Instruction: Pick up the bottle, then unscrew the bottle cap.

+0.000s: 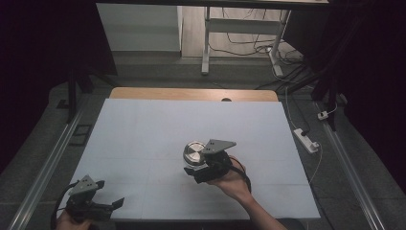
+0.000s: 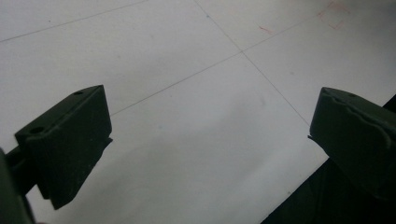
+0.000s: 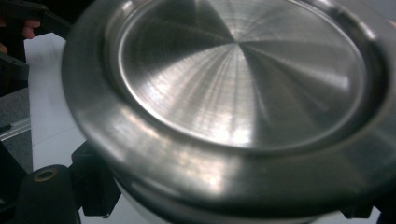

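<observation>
right gripper clamps the steel bowl's rim above the table.

I see a table with a pale white sheet covering nearly all of it; a strip of bare wood shows along the far edge, with thin seams crossing the sheet

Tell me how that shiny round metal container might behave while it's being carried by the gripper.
The metal container looks rigid, so it shouldn't flex. Its polished surface probably makes it slippery in the right gripper. Held near its edge, it may tilt.
</observation>
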### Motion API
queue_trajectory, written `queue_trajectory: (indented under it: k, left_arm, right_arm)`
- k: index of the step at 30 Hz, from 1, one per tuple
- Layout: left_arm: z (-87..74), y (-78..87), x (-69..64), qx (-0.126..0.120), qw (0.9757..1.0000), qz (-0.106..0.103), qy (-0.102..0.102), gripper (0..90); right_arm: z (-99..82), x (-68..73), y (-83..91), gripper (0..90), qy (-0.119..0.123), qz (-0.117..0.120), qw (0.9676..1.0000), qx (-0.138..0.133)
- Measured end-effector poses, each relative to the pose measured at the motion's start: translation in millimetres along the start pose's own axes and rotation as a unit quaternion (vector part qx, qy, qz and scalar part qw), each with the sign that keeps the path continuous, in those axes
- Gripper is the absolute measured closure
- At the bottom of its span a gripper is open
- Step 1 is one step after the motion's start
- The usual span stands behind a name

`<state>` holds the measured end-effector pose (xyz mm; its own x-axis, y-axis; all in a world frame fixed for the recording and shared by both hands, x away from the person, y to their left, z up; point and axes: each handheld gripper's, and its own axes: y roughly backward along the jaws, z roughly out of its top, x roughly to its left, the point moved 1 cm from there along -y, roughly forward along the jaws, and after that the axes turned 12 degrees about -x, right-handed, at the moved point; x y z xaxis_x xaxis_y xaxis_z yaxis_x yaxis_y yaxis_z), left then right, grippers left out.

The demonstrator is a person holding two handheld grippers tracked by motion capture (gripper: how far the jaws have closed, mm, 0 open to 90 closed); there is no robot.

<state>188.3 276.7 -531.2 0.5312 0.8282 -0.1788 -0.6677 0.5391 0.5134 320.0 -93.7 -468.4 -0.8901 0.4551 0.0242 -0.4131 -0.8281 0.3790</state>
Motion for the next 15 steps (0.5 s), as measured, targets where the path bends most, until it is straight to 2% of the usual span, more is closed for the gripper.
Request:
queue_trajectory:
  k: [15]
  left_arm:
    - [0.5, 0.6, 2.7, -0.009, 0.9999, -0.006, 0.01, 0.0]
  right_arm:
    - [1.9, -2.7, 3.2, 14.7, -0.004, -0.004, 1.0, -0.006]
